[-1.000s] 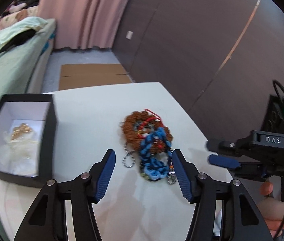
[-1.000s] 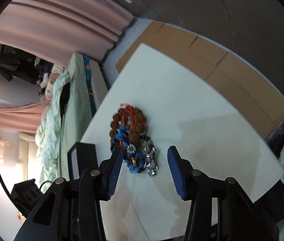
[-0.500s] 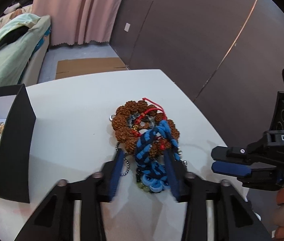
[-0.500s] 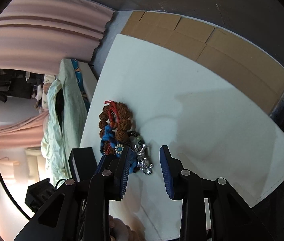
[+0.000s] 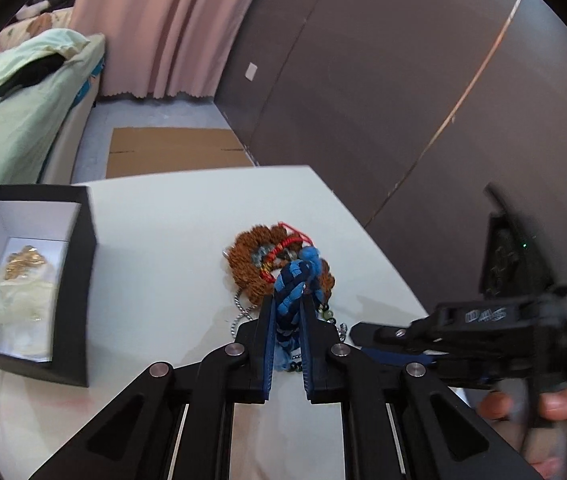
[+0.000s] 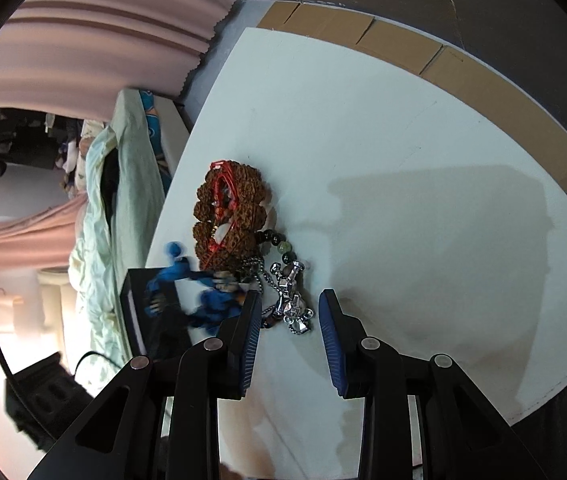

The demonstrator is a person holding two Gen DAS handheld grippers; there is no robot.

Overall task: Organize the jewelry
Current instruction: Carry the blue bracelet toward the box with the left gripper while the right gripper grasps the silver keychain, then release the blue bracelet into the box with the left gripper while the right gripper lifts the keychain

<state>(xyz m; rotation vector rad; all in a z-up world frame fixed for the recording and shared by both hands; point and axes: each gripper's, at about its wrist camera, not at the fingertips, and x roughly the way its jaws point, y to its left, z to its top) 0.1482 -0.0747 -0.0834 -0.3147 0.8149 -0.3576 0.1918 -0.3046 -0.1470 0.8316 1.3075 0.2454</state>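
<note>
A heap of jewelry lies mid-table: a brown bead bracelet (image 5: pixel 249 258) with a red cord (image 5: pixel 289 242), a ball chain and dark beads. My left gripper (image 5: pixel 286 308) is shut on a blue braided bracelet (image 5: pixel 293 280) and holds it just above the heap. The blue bracelet shows blurred in the right wrist view (image 6: pixel 203 292). My right gripper (image 6: pixel 289 312) is open around a silver charm (image 6: pixel 291 300) at the heap's near end; it also shows in the left wrist view (image 5: pixel 395 340). An open black box (image 5: pixel 73 292) with gold jewelry (image 5: pixel 25 260) stands at the left.
The white table (image 5: pixel 171 216) ends close on the right (image 6: pixel 483 240). A bed with green bedding (image 5: pixel 11 96) stands left. Flat cardboard (image 5: pixel 171 152) lies on the floor beyond. A dark wall (image 5: pixel 363 80) runs along the right.
My left gripper closed on the blue braided bracelet and lifted it off the heap. My right gripper moved in around the silver charm.
</note>
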